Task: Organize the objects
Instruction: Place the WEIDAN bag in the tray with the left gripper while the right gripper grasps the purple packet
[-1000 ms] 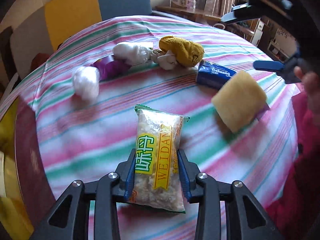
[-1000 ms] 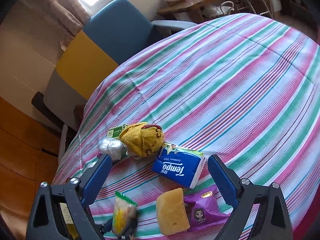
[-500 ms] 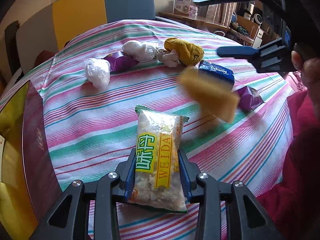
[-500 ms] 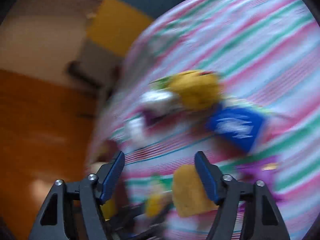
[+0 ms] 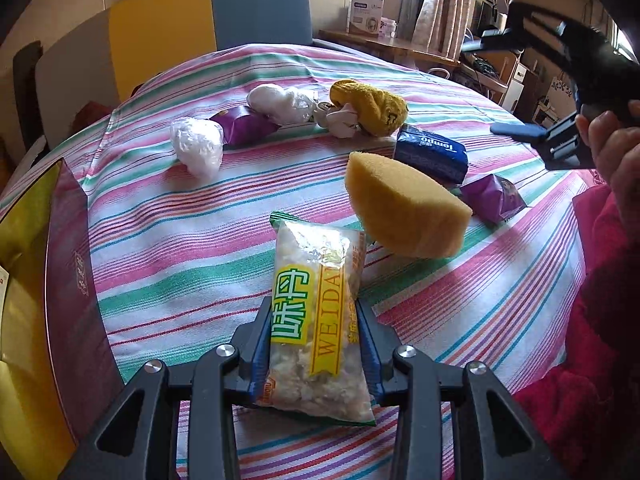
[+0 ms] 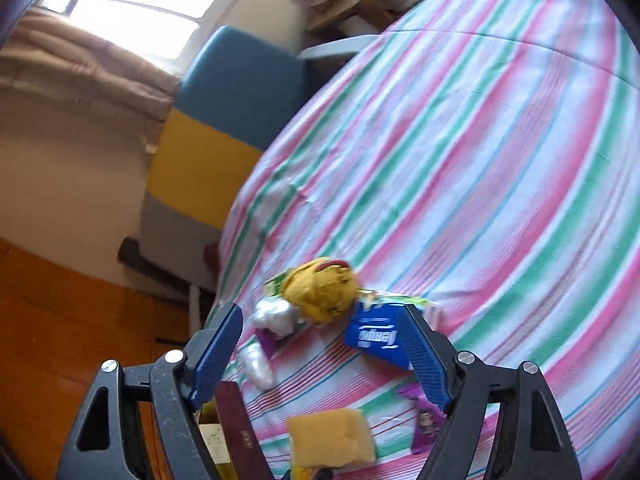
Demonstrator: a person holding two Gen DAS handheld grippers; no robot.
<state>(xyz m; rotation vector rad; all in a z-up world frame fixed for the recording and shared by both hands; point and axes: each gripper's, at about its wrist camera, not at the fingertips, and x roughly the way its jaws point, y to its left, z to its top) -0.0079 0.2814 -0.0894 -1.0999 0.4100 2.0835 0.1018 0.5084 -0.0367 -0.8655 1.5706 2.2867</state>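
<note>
My left gripper [image 5: 316,320] is shut on a clear snack packet [image 5: 320,304] with yellow and green print, held above the striped tablecloth [image 5: 180,264]. A yellow sponge [image 5: 404,208] lies just right of the packet; it also shows in the right wrist view [image 6: 332,436]. Behind it are a blue tissue pack [image 5: 432,152], a purple wrapper [image 5: 492,196], a yellow plush toy [image 5: 372,108], white plastic bundles [image 5: 196,144] and another purple packet [image 5: 244,128]. My right gripper [image 6: 320,348] is open and empty, raised above the table at the right in the left wrist view [image 5: 560,92].
A dark red box [image 5: 68,280] with a yellow inside stands open at the table's left edge. A blue, yellow and grey chair [image 5: 200,28] is behind the table. A person's red sleeve [image 5: 592,320] is at the right.
The sponge has moved left across the table and lies nearer the snack packet. My right gripper has swung up and away, still open. My left gripper has kept hold of the packet.
</note>
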